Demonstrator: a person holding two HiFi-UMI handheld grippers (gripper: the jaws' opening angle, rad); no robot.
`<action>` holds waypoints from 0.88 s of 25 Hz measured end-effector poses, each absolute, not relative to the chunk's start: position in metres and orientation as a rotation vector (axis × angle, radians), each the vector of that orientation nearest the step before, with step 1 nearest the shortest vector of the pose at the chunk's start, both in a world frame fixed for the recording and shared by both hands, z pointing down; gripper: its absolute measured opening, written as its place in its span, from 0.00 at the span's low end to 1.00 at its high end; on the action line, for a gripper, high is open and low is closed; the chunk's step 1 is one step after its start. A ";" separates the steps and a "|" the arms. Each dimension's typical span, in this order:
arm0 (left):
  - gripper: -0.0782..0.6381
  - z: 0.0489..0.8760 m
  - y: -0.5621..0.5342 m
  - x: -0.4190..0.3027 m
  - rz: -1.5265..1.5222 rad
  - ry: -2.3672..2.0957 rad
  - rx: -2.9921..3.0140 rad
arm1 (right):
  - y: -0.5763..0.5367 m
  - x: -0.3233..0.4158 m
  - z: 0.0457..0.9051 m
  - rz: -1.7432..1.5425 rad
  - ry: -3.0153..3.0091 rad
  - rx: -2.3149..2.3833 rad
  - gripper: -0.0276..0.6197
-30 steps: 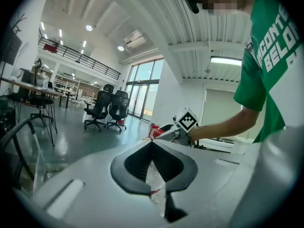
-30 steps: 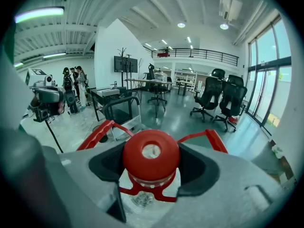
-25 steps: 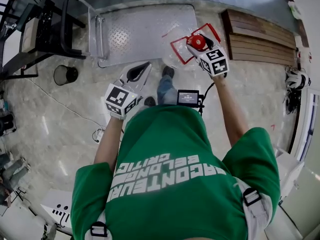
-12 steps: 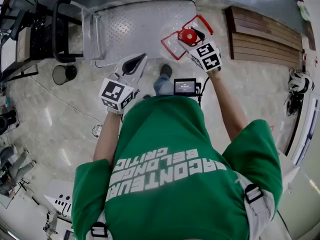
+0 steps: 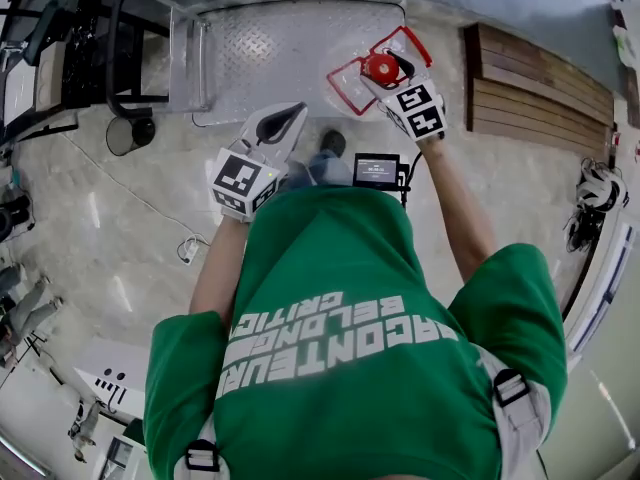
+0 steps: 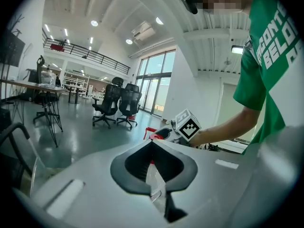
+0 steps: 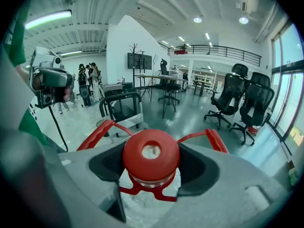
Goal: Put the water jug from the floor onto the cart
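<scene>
**Jug hanging by its neck at the cart's corner**

Head view: the right gripper (image 5: 392,71) is clamping the water jug (image 5: 380,68) just under its red cap, probably because only the neck is narrow enough for the jaws. The jug is hanging by the near right corner of the cart (image 5: 290,53), seemingly not yet set down. The left gripper (image 5: 285,118) is idling closed and empty. The shirt (image 5: 350,348) print, upside down here, is partly reading "ACONTEUR", "BELONGER", "CRITIC".

Left gripper view: the jaws are meeting with nothing between them.

Right gripper view: the jaws are pinching the neck from both sides, and the cart's push handle (image 7: 118,99) is standing ahead. The jug is showing no readable label
</scene>
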State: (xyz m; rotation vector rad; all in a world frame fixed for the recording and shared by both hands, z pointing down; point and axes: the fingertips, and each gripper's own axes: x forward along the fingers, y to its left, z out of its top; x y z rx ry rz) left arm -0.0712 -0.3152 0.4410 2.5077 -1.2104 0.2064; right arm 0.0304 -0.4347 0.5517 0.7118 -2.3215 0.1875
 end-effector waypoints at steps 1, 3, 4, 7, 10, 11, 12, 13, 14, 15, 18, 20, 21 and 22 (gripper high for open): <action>0.13 0.442 -0.318 -0.073 0.206 -1.213 2.503 | -0.438 0.028 0.553 0.186 -2.322 0.712 0.51; 0.13 0.444 -0.322 -0.078 0.200 -1.217 2.493 | -0.444 0.022 0.558 0.181 -2.316 0.710 0.51; 0.13 0.445 -0.323 -0.081 0.194 -1.217 2.487 | -0.446 0.019 0.560 0.181 -2.309 0.706 0.51; 0.13 0.449 -0.330 -0.092 0.186 -1.206 2.482 | -0.452 0.007 0.570 0.179 -2.291 0.695 0.51; 0.13 0.448 -0.337 -0.101 0.189 -1.187 2.489 | -0.460 -0.005 0.579 0.186 -2.283 0.696 0.51; 0.13 0.448 -0.339 -0.105 0.189 -1.181 2.489 | -0.461 -0.009 0.582 0.192 -2.277 0.696 0.51; 0.13 0.449 -0.341 -0.108 0.189 -1.177 2.488 | -0.462 -0.013 0.586 0.199 -2.271 0.696 0.51; 0.13 0.450 -0.343 -0.111 0.188 -1.174 2.486 | -0.464 -0.017 0.590 0.205 -2.266 0.695 0.51; 0.13 0.451 -0.346 -0.114 0.188 -1.171 2.483 | -0.467 -0.021 0.594 0.210 -2.261 0.696 0.51; 0.13 0.452 -0.348 -0.118 0.187 -1.167 2.479 | -0.469 -0.025 0.599 0.214 -2.254 0.696 0.51; 0.13 0.460 -0.353 -0.126 0.191 -1.152 2.461 | -0.477 -0.038 0.617 0.227 -2.237 0.688 0.51; 0.13 0.467 -0.356 -0.132 0.197 -1.136 2.450 | -0.482 -0.049 0.629 0.242 -2.225 0.680 0.51; 0.13 0.471 -0.358 -0.135 0.200 -1.127 2.444 | -0.485 -0.054 0.636 0.251 -2.216 0.674 0.51; 0.13 0.475 -0.360 -0.137 0.203 -1.119 2.438 | -0.487 -0.059 0.643 0.258 -2.206 0.668 0.51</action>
